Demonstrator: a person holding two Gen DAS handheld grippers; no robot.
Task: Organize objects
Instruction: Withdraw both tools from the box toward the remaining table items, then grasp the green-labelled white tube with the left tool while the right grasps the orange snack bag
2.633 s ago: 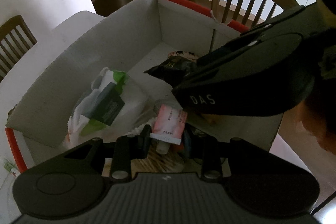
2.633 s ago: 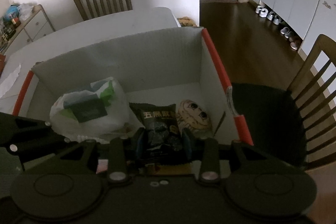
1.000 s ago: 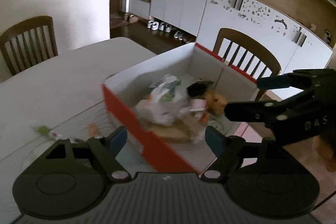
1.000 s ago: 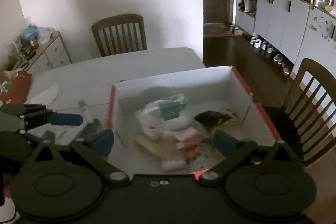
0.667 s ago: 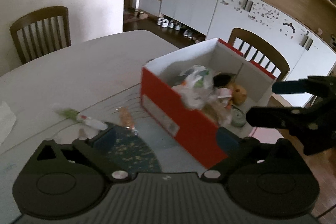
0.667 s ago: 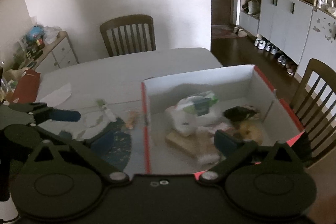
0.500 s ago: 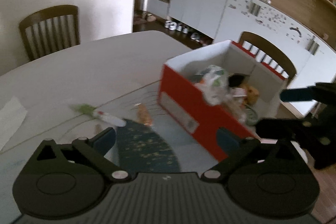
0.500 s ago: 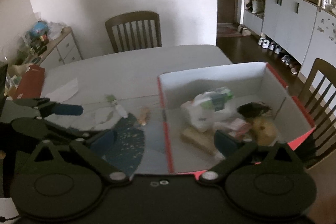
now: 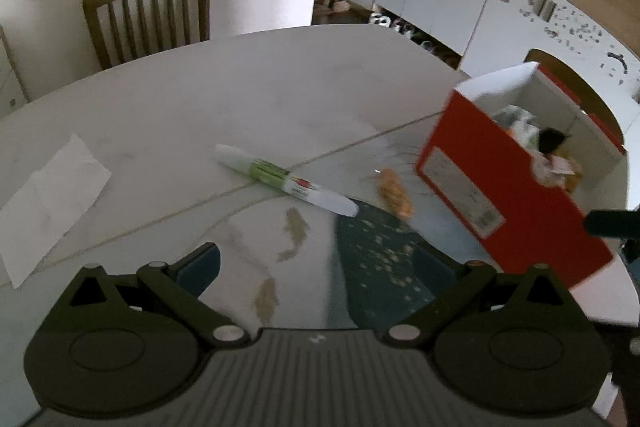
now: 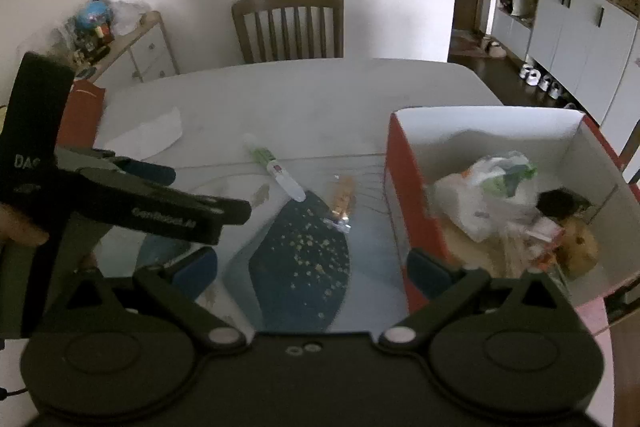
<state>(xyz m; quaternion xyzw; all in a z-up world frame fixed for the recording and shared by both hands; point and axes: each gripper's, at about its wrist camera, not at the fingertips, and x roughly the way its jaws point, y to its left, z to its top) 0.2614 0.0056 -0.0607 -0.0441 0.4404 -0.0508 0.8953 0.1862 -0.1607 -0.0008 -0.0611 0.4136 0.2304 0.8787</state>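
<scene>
While both grippers, left (image 9: pixel 320 263) & right (image 10: pixel 312 267), hang wide & empty, tube (image 9: pixel 285 179) & snack (image 9: pixel 395 193) lie loose just left of box (image 9: pixel 496 187). Risk: slim round tube may roll or squirt from jaws; crinkly snack wrapper may slip.

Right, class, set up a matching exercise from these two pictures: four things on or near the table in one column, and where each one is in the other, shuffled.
Things:
1. green and white tube
2. white plastic bag
3. sheet of paper
4. wooden chair

Places:
A. inside the red box
B. behind the table's far edge
C. lying mid-table
D. flat near the table's left edge

Pairs: 1-C, 2-A, 3-D, 4-B
</scene>
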